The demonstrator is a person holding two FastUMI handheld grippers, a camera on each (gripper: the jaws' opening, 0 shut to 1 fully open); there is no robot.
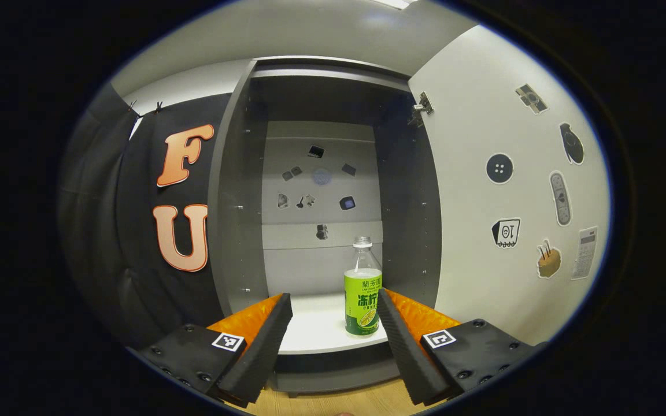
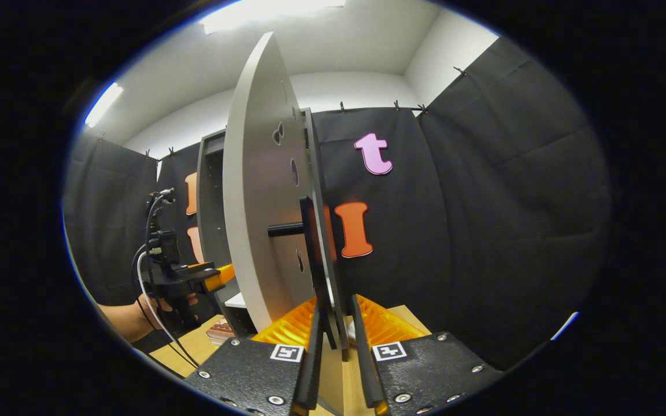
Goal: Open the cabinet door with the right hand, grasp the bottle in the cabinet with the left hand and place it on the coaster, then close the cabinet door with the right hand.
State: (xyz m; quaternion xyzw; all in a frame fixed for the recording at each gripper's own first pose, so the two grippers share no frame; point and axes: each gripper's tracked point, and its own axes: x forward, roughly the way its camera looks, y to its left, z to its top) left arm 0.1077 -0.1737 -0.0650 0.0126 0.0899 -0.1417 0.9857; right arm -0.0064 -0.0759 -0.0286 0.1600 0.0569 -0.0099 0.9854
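bottle: the bottle (image 1: 362, 287) stands upright on the pale shelf (image 1: 315, 329) at the bottom of the open cabinet (image 1: 235, 190), toward the right side of the shelf and near its front edge.
long axis: vertical, cap up, green label around the lower body, clear neck above it.
left gripper: the left gripper (image 1: 333, 329) is in front of the cabinet mouth with its jaws spread wide and nothing held.
which way the bottle lies: straight ahead of the left jaws but off centre; it sits close against the inner face of the right-hand finger, with a broad gap to the other finger.
contact: from this angle i cannot tell whether that finger touches the bottle or just overlaps it in sight.
what the next move calls for: as i judge it, a small shift to the right to centre the bottle, then a push forward so both fingers bracket the label.
door: the cabinet door (image 1: 500, 190) is swung open to the right, its inner face covered in stickers.
right gripper: the right gripper (image 2: 336, 338) has its jaws drawn almost together about the dark handle (image 2: 310, 254) at the door's free edge; whether both fingers press on it i cannot tell.
nearer hand: the left gripper is the nearer one to the bottle; seen from the right gripper view it reaches into the cabinet beyond the door, a hand (image 2: 159, 303) behind it.
risk: a tall narrow bottle nudged by one finger could tip.
coaster: i cannot make one out with certainty.
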